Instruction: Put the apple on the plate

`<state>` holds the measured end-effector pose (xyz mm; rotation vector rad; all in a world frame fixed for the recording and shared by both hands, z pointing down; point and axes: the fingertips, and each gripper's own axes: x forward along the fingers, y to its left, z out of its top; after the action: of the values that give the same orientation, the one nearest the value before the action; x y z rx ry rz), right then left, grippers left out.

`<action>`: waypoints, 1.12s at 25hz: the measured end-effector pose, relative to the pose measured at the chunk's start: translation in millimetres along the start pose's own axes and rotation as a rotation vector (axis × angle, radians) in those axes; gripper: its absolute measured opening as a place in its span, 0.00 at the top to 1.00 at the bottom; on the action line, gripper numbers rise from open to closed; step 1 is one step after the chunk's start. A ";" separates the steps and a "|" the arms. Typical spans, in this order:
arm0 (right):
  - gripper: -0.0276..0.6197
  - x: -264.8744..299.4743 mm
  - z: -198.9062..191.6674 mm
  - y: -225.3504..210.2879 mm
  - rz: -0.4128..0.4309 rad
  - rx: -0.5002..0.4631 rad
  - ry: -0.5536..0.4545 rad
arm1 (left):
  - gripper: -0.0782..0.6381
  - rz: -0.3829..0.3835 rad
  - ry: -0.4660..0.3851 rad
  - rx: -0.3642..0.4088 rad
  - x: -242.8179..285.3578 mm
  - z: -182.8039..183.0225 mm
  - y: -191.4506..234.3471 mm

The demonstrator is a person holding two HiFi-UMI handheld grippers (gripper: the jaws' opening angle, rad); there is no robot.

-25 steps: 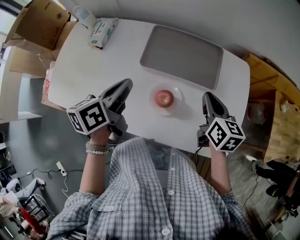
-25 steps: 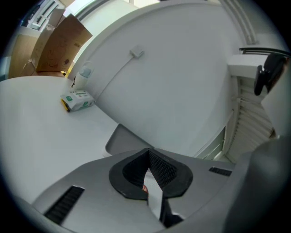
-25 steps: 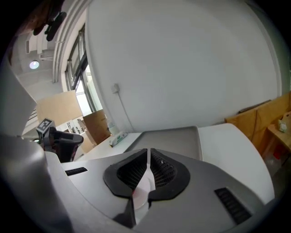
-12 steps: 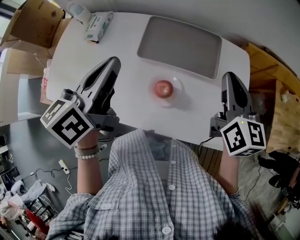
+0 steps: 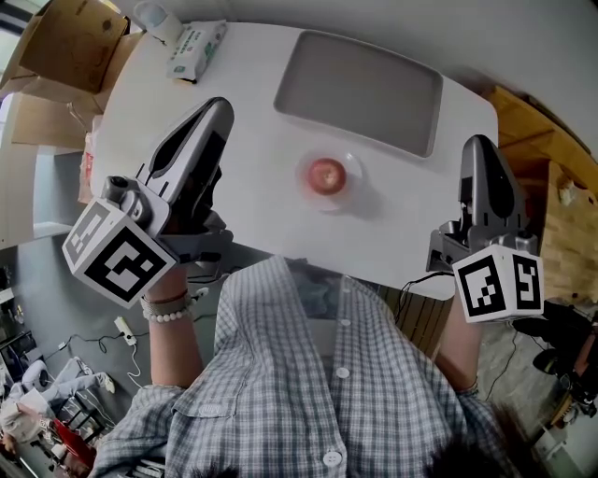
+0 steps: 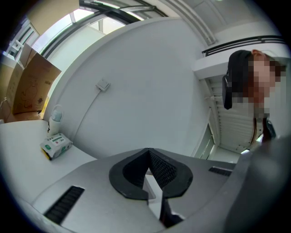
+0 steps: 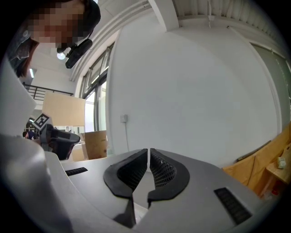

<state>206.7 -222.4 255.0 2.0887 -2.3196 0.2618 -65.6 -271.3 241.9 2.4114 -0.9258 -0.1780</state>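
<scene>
In the head view, the apple (image 5: 326,175) sits on the small clear plate (image 5: 349,194), near the middle of the white worktop (image 5: 243,84). Just behind the plate lies an empty grey tray (image 5: 360,91). At the far left corner of the worktop you have a pack of wipes (image 5: 196,49) and a white bottle (image 5: 154,17), and a cardboard box (image 5: 65,42) stands beyond that corner. Your left gripper (image 5: 217,112) is held over the left part of the worktop, well apart from the apple, and it points away from you. Your right gripper (image 5: 478,145) is at the right edge of the worktop, also well apart from the plate. Your checked shirt (image 5: 308,373) fills the lower part of this view.

In the left gripper view, the jaws are pressed together at their tips and have nothing between them. They point level toward a white wall (image 6: 150,82). The pack of wipes and the bottle are seen at the left, on the worktop.

In the right gripper view, the jaws are closed too, with only a thin line between the pads, and they hold nothing. They face the same white wall. Your left gripper shows at the left side of this view, in front of the cardboard box. The apple and the plate do not show in either gripper view.
</scene>
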 end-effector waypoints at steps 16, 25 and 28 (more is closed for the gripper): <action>0.91 1.2 0.1 13.9 0.037 -0.008 0.025 | 0.88 -0.020 0.019 -0.025 3.9 -4.8 -1.5; 0.91 1.6 -1.3 15.1 0.037 -0.018 0.034 | 0.88 -0.036 0.025 -0.044 5.0 -6.7 -1.9; 0.91 1.7 -2.9 16.1 0.037 -0.019 0.038 | 0.88 -0.038 0.030 -0.044 5.2 -7.4 -1.6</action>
<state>190.3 -222.2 256.2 2.0154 -2.3321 0.2768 -58.5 -270.5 247.6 2.3855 -0.8543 -0.1737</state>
